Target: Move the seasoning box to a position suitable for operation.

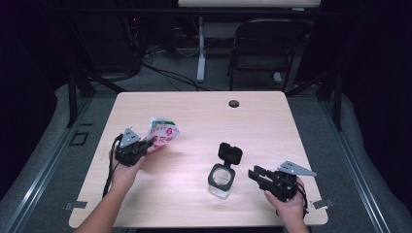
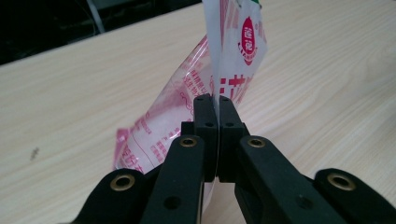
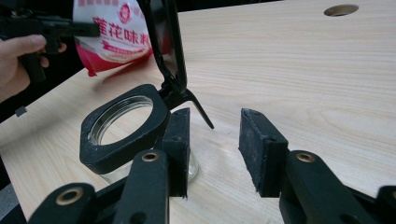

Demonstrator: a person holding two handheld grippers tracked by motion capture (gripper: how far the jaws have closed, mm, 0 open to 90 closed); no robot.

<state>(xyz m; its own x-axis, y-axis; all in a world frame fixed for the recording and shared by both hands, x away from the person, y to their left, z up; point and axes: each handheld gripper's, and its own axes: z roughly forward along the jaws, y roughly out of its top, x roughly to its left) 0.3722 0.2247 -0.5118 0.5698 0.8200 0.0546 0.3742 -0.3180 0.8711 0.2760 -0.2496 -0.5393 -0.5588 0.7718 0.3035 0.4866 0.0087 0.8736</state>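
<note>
Left gripper (image 2: 212,105) clamped on seasoning packet (image 2: 187,107), right gripper (image 3: 215,140) hanging open beside jar (image 3: 123,128). Probably best steadying jar before tipping packet over its mouth.

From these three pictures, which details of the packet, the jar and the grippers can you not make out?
- Packet, left gripper view: its top is cut off by the upper edge, and the shut left gripper covers its middle.
- Packet print, high view: too small to read.
- Jar, right gripper view: the glass body is mostly hidden behind its black collar and a jaw of the open right gripper; contents cannot be told.
- Open lid: cut off by the top edge.
</note>
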